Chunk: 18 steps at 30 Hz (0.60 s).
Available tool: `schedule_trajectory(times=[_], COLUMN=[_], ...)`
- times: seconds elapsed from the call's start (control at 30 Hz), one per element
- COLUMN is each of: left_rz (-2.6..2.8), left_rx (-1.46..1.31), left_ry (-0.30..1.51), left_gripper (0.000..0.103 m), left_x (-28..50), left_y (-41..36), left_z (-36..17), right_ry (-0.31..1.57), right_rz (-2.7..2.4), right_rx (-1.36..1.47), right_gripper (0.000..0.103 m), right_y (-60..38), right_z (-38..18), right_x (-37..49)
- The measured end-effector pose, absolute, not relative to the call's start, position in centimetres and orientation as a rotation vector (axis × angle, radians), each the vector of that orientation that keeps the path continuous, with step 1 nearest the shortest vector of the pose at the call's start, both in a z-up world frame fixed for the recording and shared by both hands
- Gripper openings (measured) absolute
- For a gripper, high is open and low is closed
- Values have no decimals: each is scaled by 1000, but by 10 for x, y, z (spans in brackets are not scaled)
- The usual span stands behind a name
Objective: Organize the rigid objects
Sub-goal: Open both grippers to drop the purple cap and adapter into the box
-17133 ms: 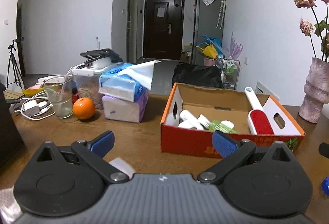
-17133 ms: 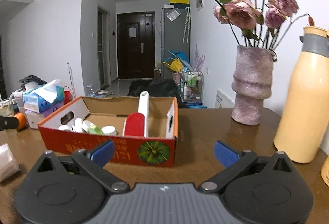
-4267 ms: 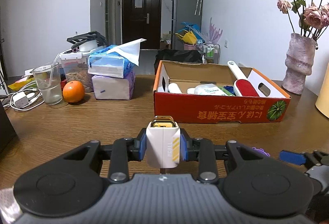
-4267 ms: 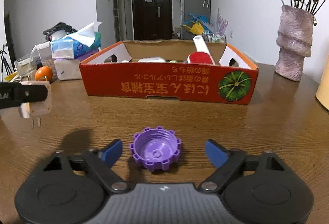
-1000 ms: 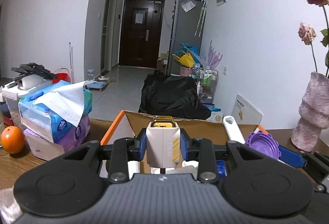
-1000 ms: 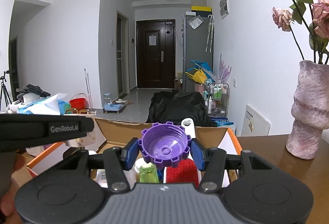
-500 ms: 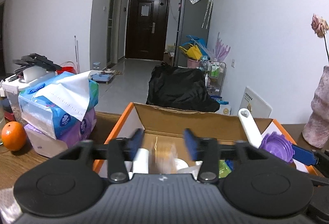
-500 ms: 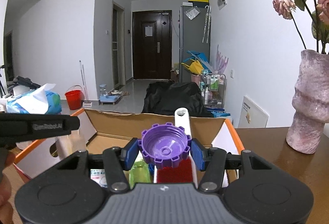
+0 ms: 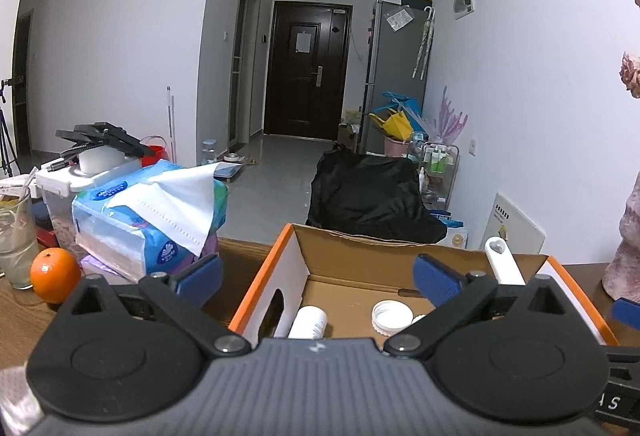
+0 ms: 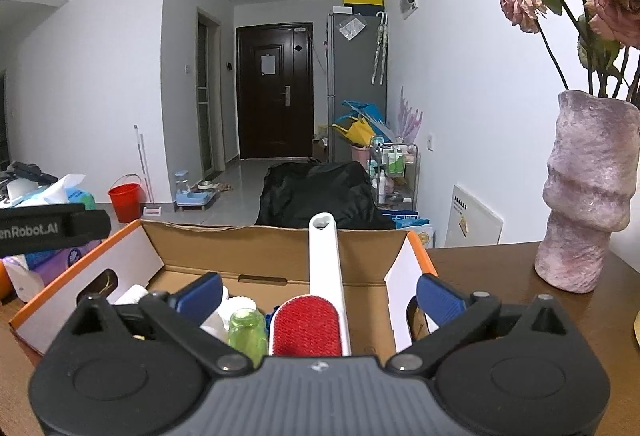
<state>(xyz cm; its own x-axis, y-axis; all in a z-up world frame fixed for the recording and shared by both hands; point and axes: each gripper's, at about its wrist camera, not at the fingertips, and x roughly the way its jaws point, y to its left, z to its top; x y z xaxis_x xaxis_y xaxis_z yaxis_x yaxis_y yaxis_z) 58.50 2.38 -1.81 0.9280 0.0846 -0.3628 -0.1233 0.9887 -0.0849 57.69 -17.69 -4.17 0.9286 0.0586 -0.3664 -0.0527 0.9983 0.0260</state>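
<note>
Hovering over the cardboard box (image 9: 362,250), the left gripper (image 9: 316,274) is spreading its jaws, nothing between them. The right gripper (image 10: 319,294) is likewise opening, empty, above the same box. Inside are lying a white bottle (image 9: 308,322), a white cap (image 9: 392,312), a green bottle (image 10: 247,332) and a red lint brush (image 10: 308,328). At ten o'clock on the surface (image 9: 18,320) are sitting an orange (image 9: 55,275) and tissue packs (image 9: 152,220).

— Was there room inside the cardboard box (image 9: 420,248)?
— Its far floor lay bare; the lint brush (image 10: 316,316) and white bottle (image 9: 308,322) crowded the near part.
— Beside it?
— Tissue packs (image 9: 152,220) left, vase (image 10: 588,196) right.
</note>
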Motion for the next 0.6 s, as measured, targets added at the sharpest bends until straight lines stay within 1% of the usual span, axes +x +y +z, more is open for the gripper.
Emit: schedule_trajectory(times=[0.27, 0.6], left_rz=[84, 32], left_rx=[-86, -56], left_ry=[351, 326], left_gripper=[103, 103], left_x=[570, 527], left_y=[22, 19], left_z=[-11, 2], right_ry=[364, 333], right_rz=[67, 91], right_rx=[18, 18], right_gripper=[103, 103], right_y=[-182, -197], right_z=[-34, -20], right_x=[565, 529])
